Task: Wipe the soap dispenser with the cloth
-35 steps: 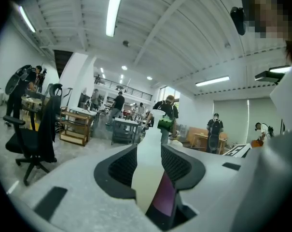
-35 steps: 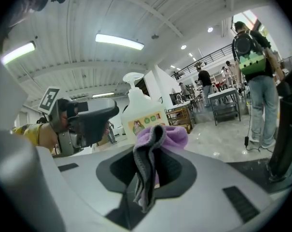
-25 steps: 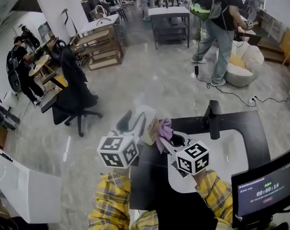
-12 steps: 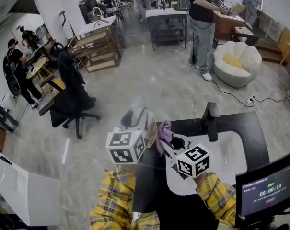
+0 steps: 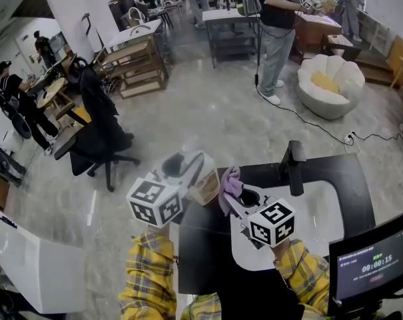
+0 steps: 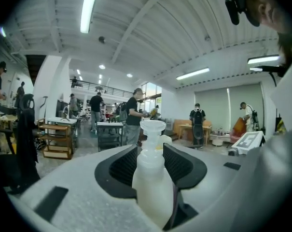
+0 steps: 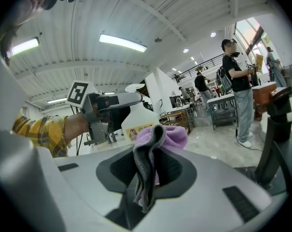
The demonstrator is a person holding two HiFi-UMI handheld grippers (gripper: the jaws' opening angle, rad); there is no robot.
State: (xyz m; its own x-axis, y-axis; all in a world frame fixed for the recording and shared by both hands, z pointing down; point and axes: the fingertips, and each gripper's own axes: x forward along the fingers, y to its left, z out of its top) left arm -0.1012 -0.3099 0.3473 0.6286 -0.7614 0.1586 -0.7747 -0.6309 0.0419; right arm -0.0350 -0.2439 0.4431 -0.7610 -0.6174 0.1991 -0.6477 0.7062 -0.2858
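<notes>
Soap dispenser (image 6: 153, 178): translucent white bottle, pump top pointing away from the hand, tan picture label on its side. What's inside I can't tell. It's off the tabletop (image 5: 208, 245), held in the air over the left edge, clamped at the body by the left claw (image 6: 151, 153). Those jaws have just been closing a bit, and both pads press the bottle's sides.

Cloth (image 7: 158, 139): lilac with a grey face, bunched and pinched tight in the right claw (image 7: 153, 170), top fold poking out above the jaws. It sits just beside the dispenser's label side; can't tell whether they touch.

Around them: yellow plaid sleeves (image 5: 148, 279), a white mat (image 5: 314, 209) on the black tabletop, a black stand (image 5: 293, 165) at the far edge, a monitor (image 5: 371, 265) with a timer at lower right. On the floor beyond are a black office chair (image 5: 98, 132), a white shell-shaped seat (image 5: 328, 85) and a standing person (image 5: 274, 32). Nothing stands between cloth and bottle.
</notes>
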